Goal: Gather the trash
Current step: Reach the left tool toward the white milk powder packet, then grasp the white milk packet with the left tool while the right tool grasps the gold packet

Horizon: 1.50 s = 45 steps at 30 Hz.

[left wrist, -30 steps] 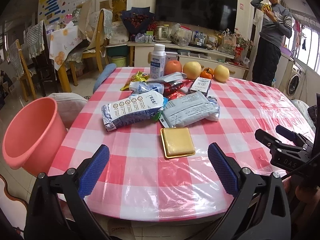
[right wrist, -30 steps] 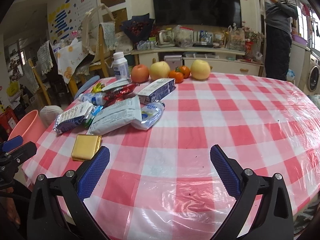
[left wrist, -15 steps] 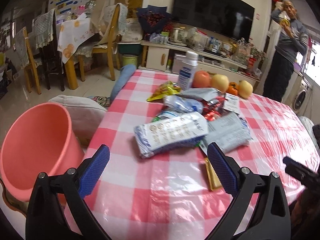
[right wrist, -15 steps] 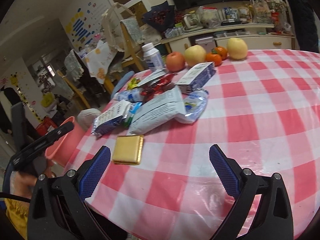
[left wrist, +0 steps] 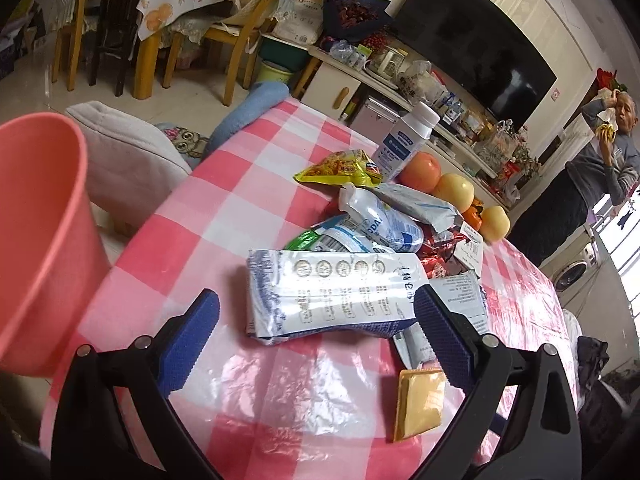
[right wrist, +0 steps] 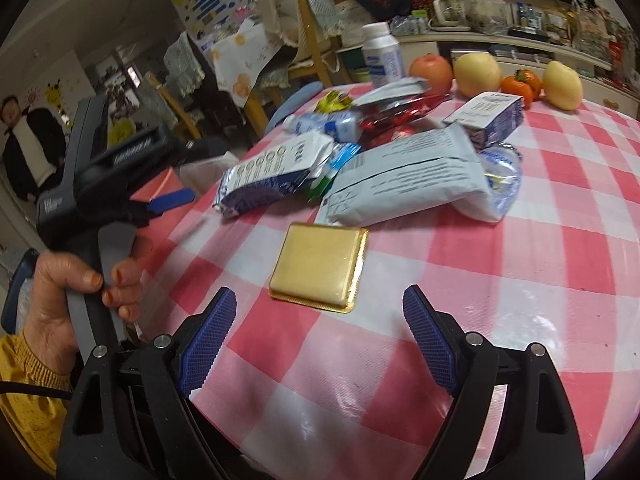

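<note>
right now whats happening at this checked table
A person holds a gripper in each hand over snack wrappers. The open left gripper hovers at a blue-and-white printed foil packet; the right gripper, jaws just narrowing with nothing between them, faces a flat gold square wrapper. The pink plastic bucket waits beside the table.

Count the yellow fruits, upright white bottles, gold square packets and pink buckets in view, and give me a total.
Yellow fruits: 2
Upright white bottles: 1
Gold square packets: 1
Pink buckets: 1
Total: 5
</note>
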### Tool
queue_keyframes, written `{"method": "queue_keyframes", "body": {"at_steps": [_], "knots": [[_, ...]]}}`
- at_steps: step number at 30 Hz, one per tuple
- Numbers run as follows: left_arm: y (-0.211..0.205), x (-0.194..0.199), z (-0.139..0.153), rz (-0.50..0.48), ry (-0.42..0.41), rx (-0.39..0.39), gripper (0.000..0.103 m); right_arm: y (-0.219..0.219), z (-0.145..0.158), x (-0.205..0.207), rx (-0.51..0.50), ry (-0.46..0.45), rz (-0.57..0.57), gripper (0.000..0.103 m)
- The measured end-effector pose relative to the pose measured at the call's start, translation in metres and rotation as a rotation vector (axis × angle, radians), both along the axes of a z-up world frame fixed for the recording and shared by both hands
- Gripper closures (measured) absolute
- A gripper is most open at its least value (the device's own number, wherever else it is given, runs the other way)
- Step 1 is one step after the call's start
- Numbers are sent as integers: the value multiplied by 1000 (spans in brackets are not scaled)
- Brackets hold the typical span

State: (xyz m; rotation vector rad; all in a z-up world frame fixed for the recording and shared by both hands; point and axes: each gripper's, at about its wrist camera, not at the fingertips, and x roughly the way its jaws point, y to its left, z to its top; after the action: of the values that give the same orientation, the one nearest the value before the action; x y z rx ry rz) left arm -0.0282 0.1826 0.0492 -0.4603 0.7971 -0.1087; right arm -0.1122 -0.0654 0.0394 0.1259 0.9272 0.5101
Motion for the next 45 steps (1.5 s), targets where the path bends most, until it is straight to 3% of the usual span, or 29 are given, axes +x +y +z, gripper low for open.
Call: {"method": "queue_keyframes", "body": {"at_steps": [8,16,19,24,27,31,35,37,40,45], "knots": [[-16,9,-9,-119,32,-89,5,15,-13,10,-44,25,22,18],[-62,-5,0,-414,24,-118,5,-6,-10,11,-67,26,-45,18],[-65,-14,17,-444,-50,-26,5,-5,-11,10,-55,29,-37,18],[-59,-10,27,-401,-118,269,5,14,-13,11,-51,27,16,18],[-63,0,22,-431,-124,392,5,22,-17,13,-49,36,30,18],[-67,8,18,-502,-134,438,5,25,-17,17,-39,35,28,26],[-71,19,11,-530,-109,454,5,34,-19,22,-66,16,40,27],[-76,21,6,-542,-99,463,5,40,-20,24,-93,0,55,28],[-81,24,-1,-557,-87,492,5,47,-20,23,-175,-32,66,37],[-86,29,-5,-564,-78,489,5,46,-21,21,-218,-40,69,38]]}}
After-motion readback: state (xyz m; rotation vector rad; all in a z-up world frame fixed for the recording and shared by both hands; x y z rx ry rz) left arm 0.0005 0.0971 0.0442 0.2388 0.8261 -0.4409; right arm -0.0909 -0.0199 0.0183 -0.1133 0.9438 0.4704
